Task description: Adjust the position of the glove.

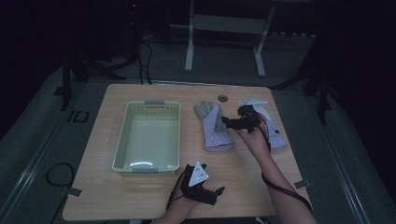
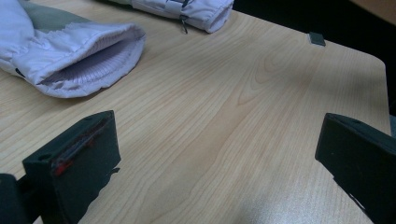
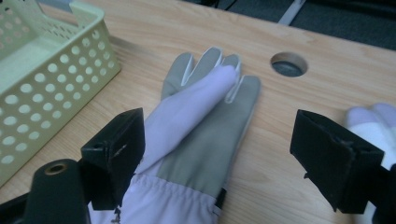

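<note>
The right gripper hovers over the left glove, which lies flat right of the basket, jaws spread to take it; the left gripper idles near, spread, over bare table

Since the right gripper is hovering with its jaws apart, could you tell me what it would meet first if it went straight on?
Most likely the lilac and grey glove lying flat on the table: the right gripper is open and points along it. How high it hovers is unclear.
</note>
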{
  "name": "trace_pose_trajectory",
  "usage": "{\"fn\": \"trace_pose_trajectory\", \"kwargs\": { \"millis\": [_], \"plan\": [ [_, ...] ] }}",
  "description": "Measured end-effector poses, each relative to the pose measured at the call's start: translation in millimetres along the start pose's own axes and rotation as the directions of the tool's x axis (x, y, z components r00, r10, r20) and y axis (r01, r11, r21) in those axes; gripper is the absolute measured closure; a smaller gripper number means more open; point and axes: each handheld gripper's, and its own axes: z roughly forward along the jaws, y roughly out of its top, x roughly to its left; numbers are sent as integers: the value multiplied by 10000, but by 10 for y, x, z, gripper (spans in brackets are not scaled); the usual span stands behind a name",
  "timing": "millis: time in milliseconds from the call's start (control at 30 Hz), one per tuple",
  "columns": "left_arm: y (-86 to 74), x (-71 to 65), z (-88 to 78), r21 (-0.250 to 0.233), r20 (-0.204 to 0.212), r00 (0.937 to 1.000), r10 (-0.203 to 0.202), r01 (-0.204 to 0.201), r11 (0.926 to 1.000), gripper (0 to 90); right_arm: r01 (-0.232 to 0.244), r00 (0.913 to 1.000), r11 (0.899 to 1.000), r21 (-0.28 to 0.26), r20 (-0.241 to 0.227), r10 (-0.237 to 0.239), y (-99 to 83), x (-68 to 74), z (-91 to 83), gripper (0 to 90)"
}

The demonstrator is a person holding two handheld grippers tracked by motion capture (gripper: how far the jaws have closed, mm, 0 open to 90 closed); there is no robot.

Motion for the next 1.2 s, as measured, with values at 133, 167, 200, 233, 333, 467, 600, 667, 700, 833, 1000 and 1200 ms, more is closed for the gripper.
{"fn": "trace_pose_trajectory", "kwargs": {
  "millis": [133,167,200,233,333,467,600,667,700,833,1000,1200],
  "plan": [
    [0,2,0,6,36,10000,-47,47,10000,0,-7,9999,9998,212,-146,10,-10,51,156,210],
    [-1,3,0,3,41,10000,-58,58,10000,0,3,9999,9996,273,-138,1,-12,65,194,213],
    [0,4,-1,-1,35,10000,-48,48,10000,0,17,9999,9994,333,-135,-12,-15,79,235,215],
    [0,4,-1,-1,39,10000,-34,34,10000,0,13,9999,9991,429,-141,-7,-19,91,273,216],
    [-1,-1,0,-8,56,10000,-31,31,10000,0,3,9999,9976,699,-166,9,-46,124,426,219],
    [-1,-1,-1,-10,65,10000,-17,17,10000,0,-53,9997,9953,970,-217,74,-85,133,553,220],
    [-1,-1,-1,-8,73,10000,-16,16,10000,0,-118,9998,9932,1158,-151,137,-125,135,644,227],
    [-1,-1,-1,-5,73,10000,-14,14,10000,0,-129,9998,9925,1219,-143,147,-136,132,663,227],
    [-1,0,-2,-11,98,9999,-25,25,10000,0,-90,10000,9911,1325,0,91,-158,129,695,267],
    [-2,2,-3,-25,155,9999,-55,55,10000,0,-114,9999,9874,1577,25,111,-196,123,745,301],
    [-1,0,-1,-16,125,9999,-36,36,10000,0,-95,9997,9835,1805,-218,136,-273,103,818,353],
    [-1,-2,1,2,95,10000,-19,19,10000,0,91,9997,9832,1823,-254,-46,-279,138,825,500]
  ]
}}
